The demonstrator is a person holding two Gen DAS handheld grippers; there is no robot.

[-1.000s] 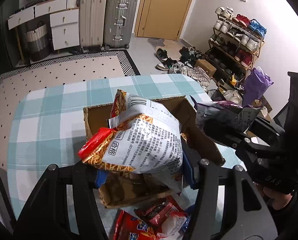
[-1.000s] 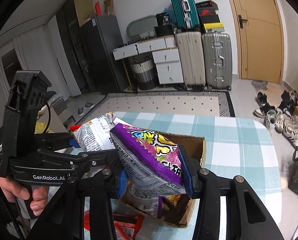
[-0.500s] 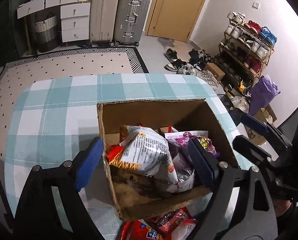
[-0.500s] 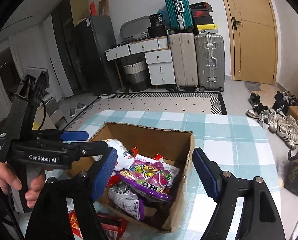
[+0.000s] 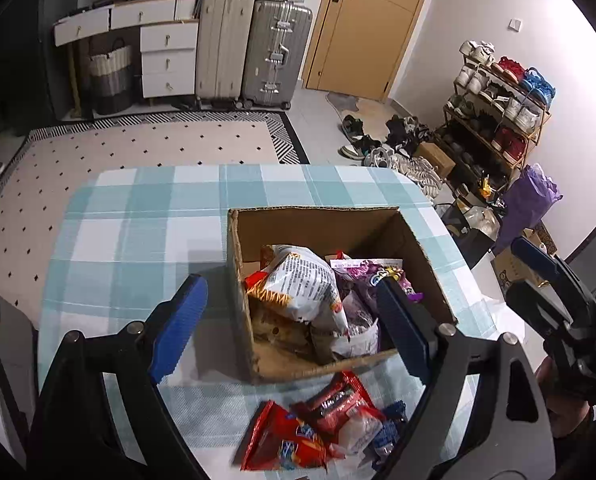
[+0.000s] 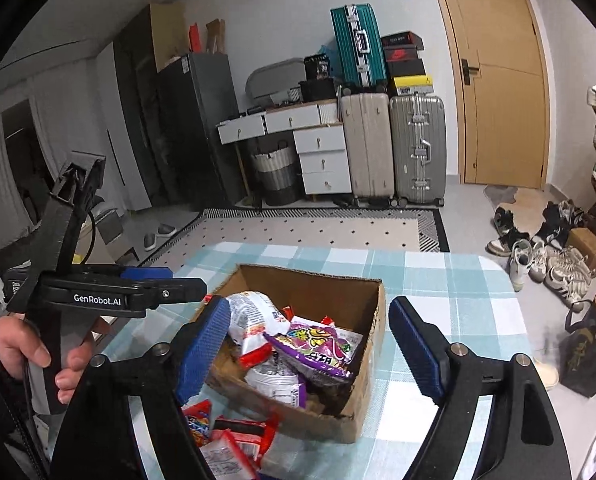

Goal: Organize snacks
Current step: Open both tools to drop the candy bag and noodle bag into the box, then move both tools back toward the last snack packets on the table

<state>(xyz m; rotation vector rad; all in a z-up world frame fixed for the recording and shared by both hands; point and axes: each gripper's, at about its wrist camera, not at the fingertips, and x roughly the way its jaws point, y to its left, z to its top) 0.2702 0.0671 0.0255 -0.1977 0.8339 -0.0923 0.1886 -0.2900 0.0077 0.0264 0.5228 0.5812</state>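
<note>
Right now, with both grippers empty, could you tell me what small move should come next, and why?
Probably lower the left gripper toward the red packets lying on the table in front of the cardboard box. Its fingers are open and empty, and those snacks remain outside the box.

left wrist: above box [image 5: 340, 236] near side, angled down, close
right wrist: box's [image 6: 368, 320] right, angled down
shared: box, table [image 5: 138, 216]

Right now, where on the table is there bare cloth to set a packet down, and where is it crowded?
Bare checked tablecloth lies left of the cardboard box and beyond its far wall. Crowded: the box's near half holds piled snack bags, and red packets lie against its near wall.
</note>
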